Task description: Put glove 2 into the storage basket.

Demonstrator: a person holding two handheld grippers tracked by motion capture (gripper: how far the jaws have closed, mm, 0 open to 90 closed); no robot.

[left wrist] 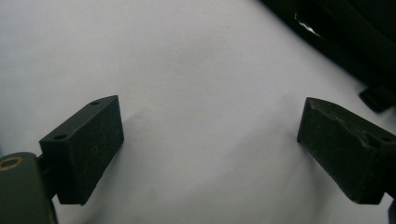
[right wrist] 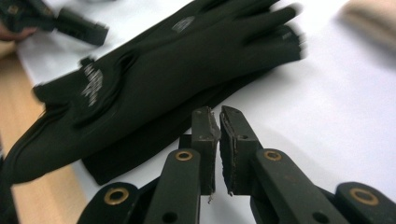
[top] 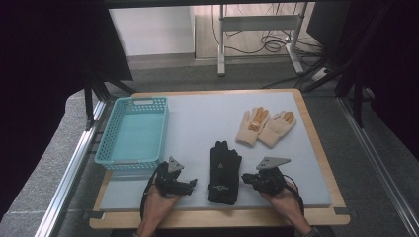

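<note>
— Jaws first: on the left gripper (top: 190,184) they stand wide apart with nothing but bare worktop (top: 197,123) between them. It sits near the front edge, just left of the black gloves (top: 224,173).

— And further left?

— Only the basket (top: 132,131), a teal one at the far-left side of the worktop, with nothing in it that I can see.

— Where do the gloves lie?

— Stacked as a pair in the near middle, cuffs toward the person, fingers pointing away, right between the two grippers.

— The right gripper (top: 245,178)?

— Its jaws are all but closed, a thin slit between the pads, holding nothing. In the right gripper view the tips sit just beside the gloves' edge, low over the worktop.

— So what could go wrong?

— With jaws that narrow, I'd judge a push toward the gloves would only shove them left or ruck the top one off the lower; they need to open before any pinch. A shallow bite might also lift one glove and leave its mate behind.

— Anything to the right?

— The cream gloves (top: 265,127) lie far right, well apart, out of harm's way.
</note>
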